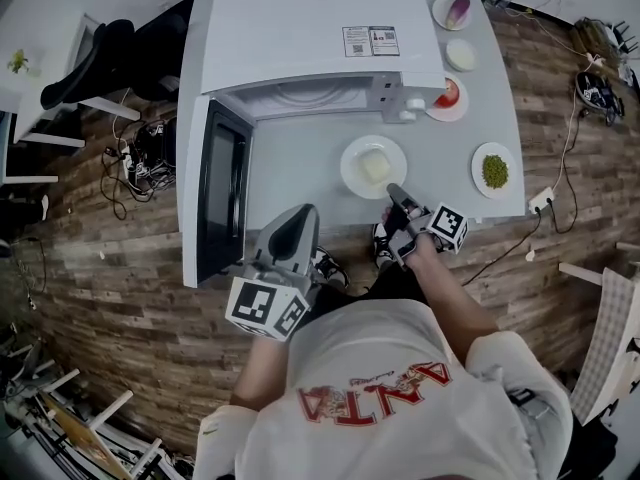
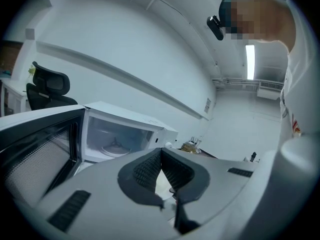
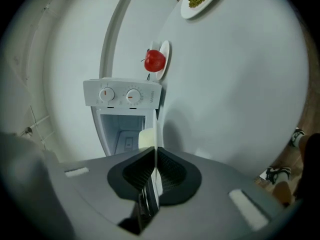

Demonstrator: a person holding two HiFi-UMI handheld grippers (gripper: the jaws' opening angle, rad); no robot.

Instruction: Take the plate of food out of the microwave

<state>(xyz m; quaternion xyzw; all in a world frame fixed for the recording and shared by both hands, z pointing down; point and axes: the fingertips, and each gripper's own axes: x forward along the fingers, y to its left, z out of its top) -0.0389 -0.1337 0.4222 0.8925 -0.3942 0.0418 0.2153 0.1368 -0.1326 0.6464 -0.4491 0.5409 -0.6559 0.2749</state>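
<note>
Plate (image 1: 352, 154) w/ pale block (image 1: 375, 168) just front of open, empty microwave (image 1: 310, 28), R gripper (image 1: 392, 189) tight on rim; L gripper (image 1: 300, 215) jaws together, empty.

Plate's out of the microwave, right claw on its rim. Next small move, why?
Probably settle the plate down and open the right claw: it is clamped on the rim, and the plate is already clear of the open microwave, over the table. Whether it touches the table I cannot tell.

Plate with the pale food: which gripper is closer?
Right. The right gripper is clamped on the near rim of the plate; the left gripper hangs apart to its left, beside the open microwave door.
</note>
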